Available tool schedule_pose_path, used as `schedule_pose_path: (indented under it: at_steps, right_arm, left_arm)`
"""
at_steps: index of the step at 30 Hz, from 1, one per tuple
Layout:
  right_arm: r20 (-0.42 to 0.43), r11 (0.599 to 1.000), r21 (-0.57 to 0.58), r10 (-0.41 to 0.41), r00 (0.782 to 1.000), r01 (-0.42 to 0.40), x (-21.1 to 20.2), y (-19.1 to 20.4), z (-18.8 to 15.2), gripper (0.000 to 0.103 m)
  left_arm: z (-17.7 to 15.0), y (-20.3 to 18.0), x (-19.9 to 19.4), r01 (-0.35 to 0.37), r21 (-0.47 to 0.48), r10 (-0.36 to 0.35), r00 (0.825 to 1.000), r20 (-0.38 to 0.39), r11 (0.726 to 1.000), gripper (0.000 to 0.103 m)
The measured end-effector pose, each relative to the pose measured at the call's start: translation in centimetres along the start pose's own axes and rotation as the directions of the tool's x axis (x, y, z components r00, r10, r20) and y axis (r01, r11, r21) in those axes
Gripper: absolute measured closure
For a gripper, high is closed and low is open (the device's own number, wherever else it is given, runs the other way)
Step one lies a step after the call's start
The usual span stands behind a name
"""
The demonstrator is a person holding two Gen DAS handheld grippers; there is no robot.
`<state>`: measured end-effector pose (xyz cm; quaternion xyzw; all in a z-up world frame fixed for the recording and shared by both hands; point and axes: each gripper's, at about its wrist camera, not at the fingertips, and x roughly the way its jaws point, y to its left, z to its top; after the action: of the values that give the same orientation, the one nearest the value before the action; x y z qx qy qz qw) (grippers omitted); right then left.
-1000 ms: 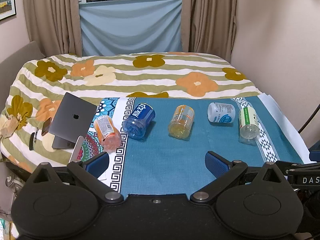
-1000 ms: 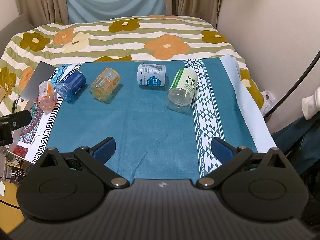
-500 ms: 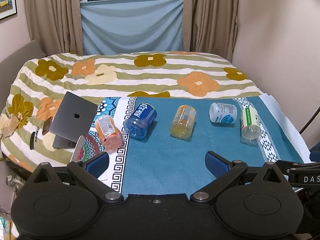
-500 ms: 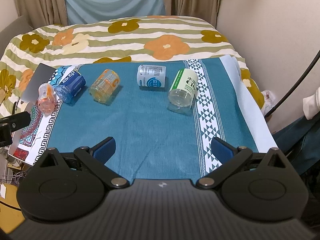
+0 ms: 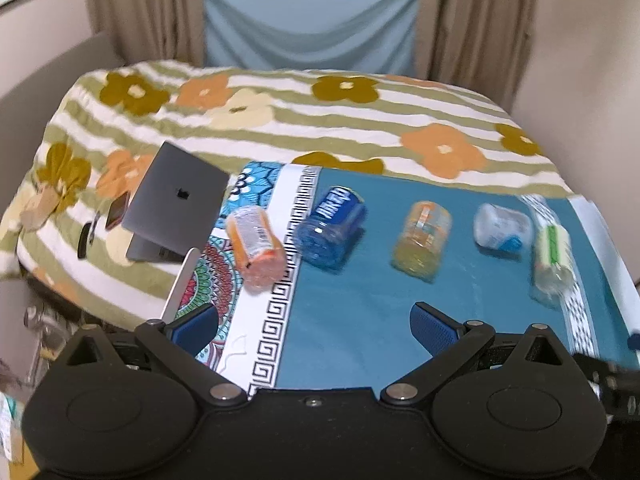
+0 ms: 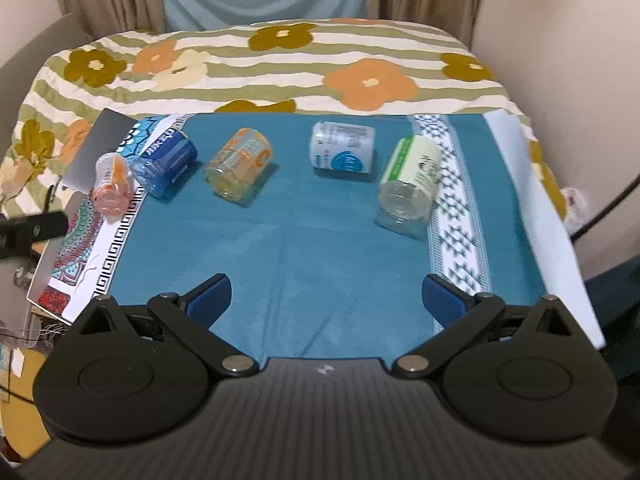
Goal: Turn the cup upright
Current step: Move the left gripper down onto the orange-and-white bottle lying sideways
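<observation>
Since 0.5 s ago both cams have pushed in toward the cloth, so the row of cups looks bigger and sits lower in frame; the cups themselves haven't shifted. All five lie on their sides. In the right wrist view, l to r across the upper half: pink-orange cup (image 6: 113, 184) at far left on the patterned border, blue cup (image 6: 166, 166) just beside it, orange cup (image 6: 239, 170) left of centre, white-blue cup (image 6: 343, 146) right of centre, green-white cup (image 6: 410, 178) at mid-right with its clear open end toward the cam. Same order in the left wrist view: pink-orange cup (image 5: 256, 248), blue cup (image 5: 332, 232), orange cup (image 5: 422, 240), white-blue cup (image 5: 502, 226), green-white cup (image 5: 552, 258), right-side ones motion-blurred. Left gripper (image 5: 314, 328) spread wide at bottom of frame, nothing between the jaws, above the teal cloth (image 5: 352, 320) well short of the cups. Right gripper (image 6: 326, 300) likewise wide apart, holding nothing. Laptop (image 5: 176, 208) at mid-left on the flowered bedspread (image 5: 304, 112), curtains (image 5: 312, 12) at top.
</observation>
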<state>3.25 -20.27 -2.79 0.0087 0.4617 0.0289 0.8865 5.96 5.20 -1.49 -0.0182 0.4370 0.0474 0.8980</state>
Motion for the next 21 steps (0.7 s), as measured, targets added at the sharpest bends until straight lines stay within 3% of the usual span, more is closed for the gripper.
schedule_pose_path:
  at_steps: [10, 21]
  right_arm:
    - [-0.037, 0.999, -0.051, 0.005, 0.999, -0.007, 3.8, 1.5, 1.4, 0.0]
    - [-0.094, 0.999, -0.044, 0.021, 0.995, -0.025, 8.2, 3.9, 3.2, 0.0]
  left_arm:
    - [5.4, 4.5, 6.8, -0.043, -0.11, 0.03, 0.993, -0.114, 0.993, 0.002]
    - [9.0, 8.0, 15.3, -0.028, -0.209, -0.025, 0.969, -0.247, 0.978, 0.007]
